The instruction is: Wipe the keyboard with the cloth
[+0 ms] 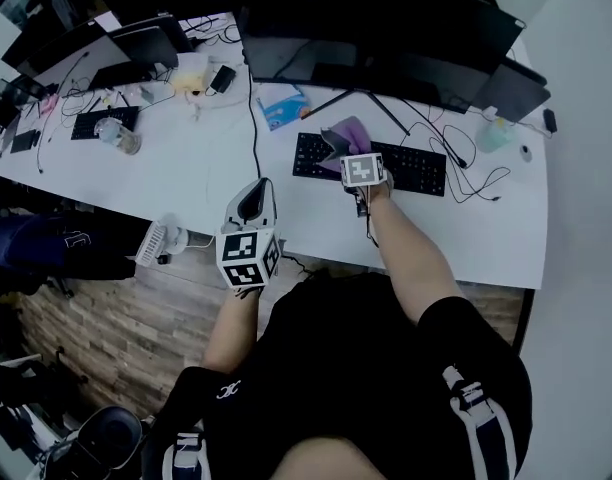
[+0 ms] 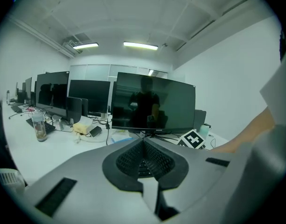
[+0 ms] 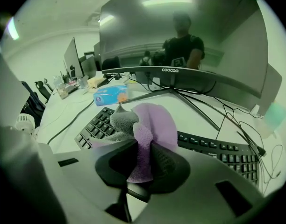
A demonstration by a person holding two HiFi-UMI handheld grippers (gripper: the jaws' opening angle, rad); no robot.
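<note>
A black keyboard (image 1: 411, 168) lies on the white desk (image 1: 196, 163) in front of the big monitor (image 1: 386, 18). My right gripper (image 1: 346, 153) is shut on a purple and grey cloth (image 1: 346, 133), which rests on the keyboard's left part. In the right gripper view the cloth (image 3: 150, 129) bunches up between the jaws over the keyboard (image 3: 213, 148). My left gripper (image 1: 252, 203) hangs at the desk's near edge, left of the keyboard, away from it. Its jaws (image 2: 143, 148) are shut with nothing between them.
A blue tissue pack (image 1: 282, 105) lies behind the keyboard's left end. Cables (image 1: 466, 163) trail over the desk to the right, near a clear bottle (image 1: 494, 133). A small white fan (image 1: 161, 240) stands at the desk edge by my left gripper. More keyboards and monitors fill the left.
</note>
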